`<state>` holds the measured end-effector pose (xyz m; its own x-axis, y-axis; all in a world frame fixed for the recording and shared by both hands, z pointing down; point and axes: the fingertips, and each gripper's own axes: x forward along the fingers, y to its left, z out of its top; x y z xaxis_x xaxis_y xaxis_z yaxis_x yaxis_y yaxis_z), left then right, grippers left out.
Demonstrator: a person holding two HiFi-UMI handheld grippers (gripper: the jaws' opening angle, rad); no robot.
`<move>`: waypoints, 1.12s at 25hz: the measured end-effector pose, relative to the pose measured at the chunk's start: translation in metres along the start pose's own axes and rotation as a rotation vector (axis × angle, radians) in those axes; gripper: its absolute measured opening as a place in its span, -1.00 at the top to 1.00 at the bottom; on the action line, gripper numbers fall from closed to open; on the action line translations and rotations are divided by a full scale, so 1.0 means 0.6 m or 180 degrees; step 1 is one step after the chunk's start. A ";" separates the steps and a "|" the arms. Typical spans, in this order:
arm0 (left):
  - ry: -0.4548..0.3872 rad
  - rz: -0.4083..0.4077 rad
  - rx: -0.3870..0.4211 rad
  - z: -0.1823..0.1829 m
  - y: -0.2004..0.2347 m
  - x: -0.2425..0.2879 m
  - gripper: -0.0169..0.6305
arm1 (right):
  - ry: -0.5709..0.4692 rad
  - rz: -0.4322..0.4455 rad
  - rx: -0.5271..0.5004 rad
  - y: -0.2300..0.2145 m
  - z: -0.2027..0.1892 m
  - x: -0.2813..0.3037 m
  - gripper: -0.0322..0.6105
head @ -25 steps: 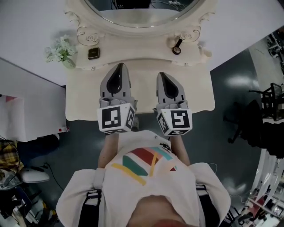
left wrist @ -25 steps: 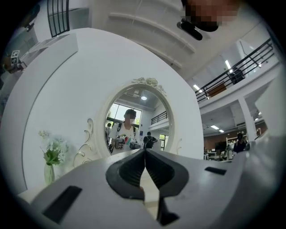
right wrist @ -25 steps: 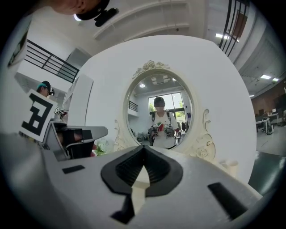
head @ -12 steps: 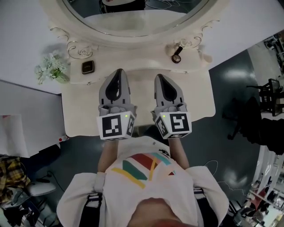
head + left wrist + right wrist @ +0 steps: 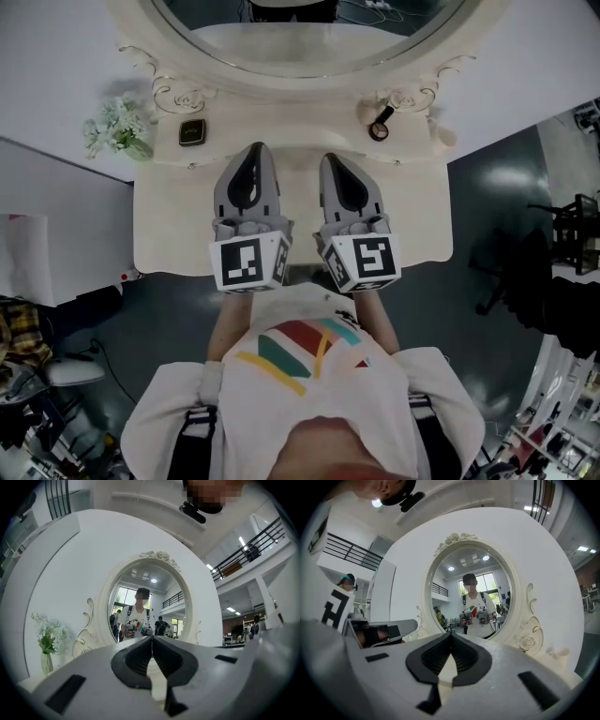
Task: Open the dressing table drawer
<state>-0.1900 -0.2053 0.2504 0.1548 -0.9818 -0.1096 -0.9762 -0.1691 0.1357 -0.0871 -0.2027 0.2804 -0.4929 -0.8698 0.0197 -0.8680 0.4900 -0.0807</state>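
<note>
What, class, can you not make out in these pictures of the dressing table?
- Drawer front: head view, under the dressing table top, behind left gripper and right gripper; both gripper views aim above it.
- Small dark square item: head view, too small to identify.
- Mirror: head view, far side cut off by the top edge.

Mirror (image 5: 309,28) top past upper edge

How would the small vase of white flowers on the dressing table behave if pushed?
The vase of white flowers looks narrow under a wide bunch, so it would probably tip rather than slide. It seems small, so likely light. It stands at the left end of the dressing table, so it might fall off.
</note>
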 end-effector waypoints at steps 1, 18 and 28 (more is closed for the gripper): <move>-0.0027 -0.0006 -0.0001 -0.002 -0.004 0.001 0.92 | -0.0002 0.0029 0.0003 0.000 0.001 0.001 0.90; 0.0165 -0.0421 -0.0041 -0.064 -0.132 0.032 0.92 | 0.0225 -0.0109 -0.0104 -0.094 -0.030 -0.036 0.90; 0.0284 -0.0458 -0.0282 -0.103 -0.176 0.050 0.92 | 0.0702 -0.0530 -0.0132 -0.244 -0.128 -0.067 0.72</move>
<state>-0.0731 -0.2222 0.2936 0.3085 -0.9501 -0.0468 -0.9265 -0.3113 0.2115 0.0554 -0.2351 0.3678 -0.3405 -0.9075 0.2462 -0.9377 0.3471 -0.0173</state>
